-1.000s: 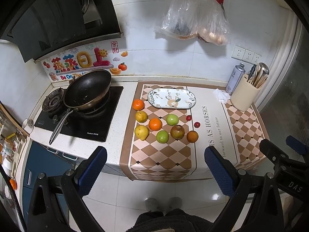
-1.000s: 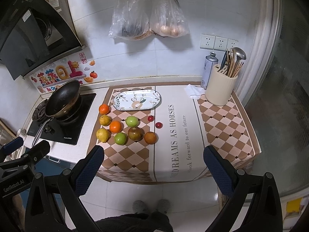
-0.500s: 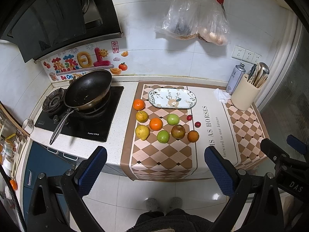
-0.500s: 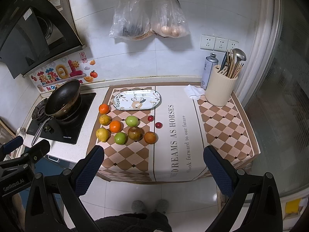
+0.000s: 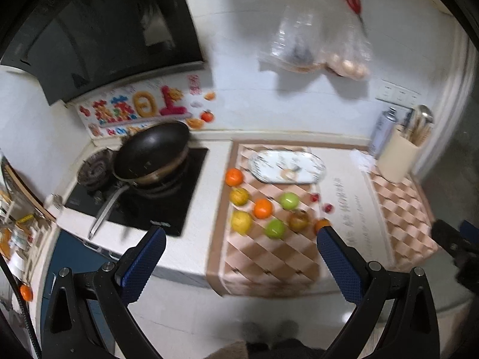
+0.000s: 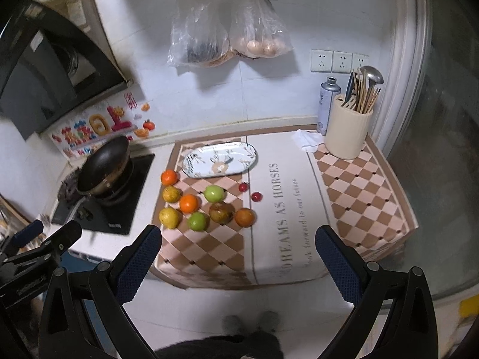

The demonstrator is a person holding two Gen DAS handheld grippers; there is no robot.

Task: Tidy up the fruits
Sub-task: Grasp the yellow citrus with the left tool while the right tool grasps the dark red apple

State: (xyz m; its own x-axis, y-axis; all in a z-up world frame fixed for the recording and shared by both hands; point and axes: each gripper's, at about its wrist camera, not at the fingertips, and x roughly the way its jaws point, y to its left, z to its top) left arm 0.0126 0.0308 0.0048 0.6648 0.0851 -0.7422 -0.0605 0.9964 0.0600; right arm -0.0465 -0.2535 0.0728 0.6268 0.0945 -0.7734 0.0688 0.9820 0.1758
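Fruits [image 6: 206, 202] cluster near cloth's [image 6: 281, 209] left edge; left view blurred.

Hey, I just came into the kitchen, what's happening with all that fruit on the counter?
A person stands at the counter holding a left gripper and a right gripper, both with jaws open and empty, held short of the counter. No fruit has been picked up. The oranges, green apples, yellow fruits and two small red ones sit loose on the checkered brown tablecloth, in front of the empty oval patterned plate.
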